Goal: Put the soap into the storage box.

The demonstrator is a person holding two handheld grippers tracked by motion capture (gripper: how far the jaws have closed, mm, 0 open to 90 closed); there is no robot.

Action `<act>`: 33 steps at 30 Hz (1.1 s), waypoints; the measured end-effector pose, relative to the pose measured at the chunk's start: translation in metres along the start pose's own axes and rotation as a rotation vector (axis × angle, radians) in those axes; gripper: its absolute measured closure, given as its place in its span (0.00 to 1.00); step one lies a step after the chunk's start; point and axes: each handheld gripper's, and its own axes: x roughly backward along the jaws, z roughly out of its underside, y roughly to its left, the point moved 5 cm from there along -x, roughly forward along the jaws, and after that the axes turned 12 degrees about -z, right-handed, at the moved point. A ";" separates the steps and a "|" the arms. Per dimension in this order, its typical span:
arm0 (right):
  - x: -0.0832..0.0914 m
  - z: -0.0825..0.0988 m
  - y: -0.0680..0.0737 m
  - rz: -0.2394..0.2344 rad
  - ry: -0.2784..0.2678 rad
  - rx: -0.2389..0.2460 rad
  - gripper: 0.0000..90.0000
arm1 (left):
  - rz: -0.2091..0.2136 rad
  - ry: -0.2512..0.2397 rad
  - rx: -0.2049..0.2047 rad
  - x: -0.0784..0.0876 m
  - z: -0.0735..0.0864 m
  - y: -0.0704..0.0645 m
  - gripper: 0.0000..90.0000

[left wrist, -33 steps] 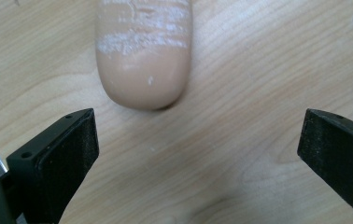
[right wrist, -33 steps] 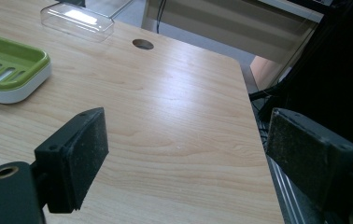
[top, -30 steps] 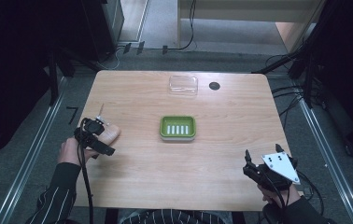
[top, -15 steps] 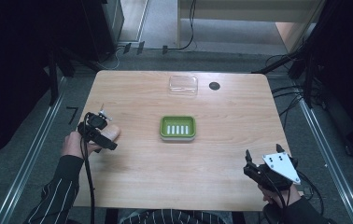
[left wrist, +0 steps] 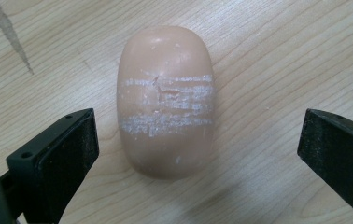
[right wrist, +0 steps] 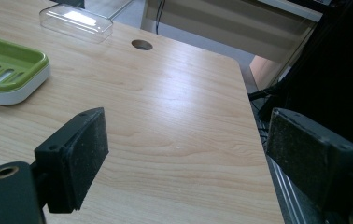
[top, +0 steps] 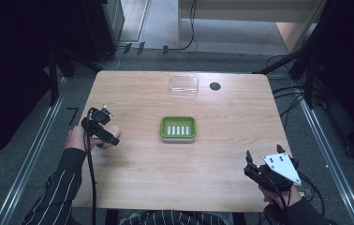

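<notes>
Here the peach-coloured oval soap bar (left wrist: 165,100), lying on the light wooden tabletop (left wrist: 277,56), is straddled untouched by the wide-apart left tongs (left wrist: 198,154), while the right tongs (right wrist: 188,154), at five o'clock, are likewise held apart.

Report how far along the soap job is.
Done: the left gripper is lined up, jaws open on either side of the peach soap bar, not touching it. In hand: closing on the bar. Left: lifting it, probably into the empty green soap dish. The clear lid sits apart; the right gripper idles open.
</notes>
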 end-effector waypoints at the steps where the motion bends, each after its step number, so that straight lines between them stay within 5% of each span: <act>1: 0.000 0.000 0.000 0.000 0.000 0.000 0.15 | 0.006 0.004 -0.008 -0.001 -0.001 0.000 0.00; 14: 0.000 0.000 0.001 -0.001 -0.002 0.001 0.15 | 0.002 0.016 -0.024 -0.012 -0.014 0.004 0.01; 33: 0.000 0.000 0.000 0.000 -0.004 -0.002 0.15 | -0.012 0.067 -0.030 -0.031 -0.010 0.009 0.33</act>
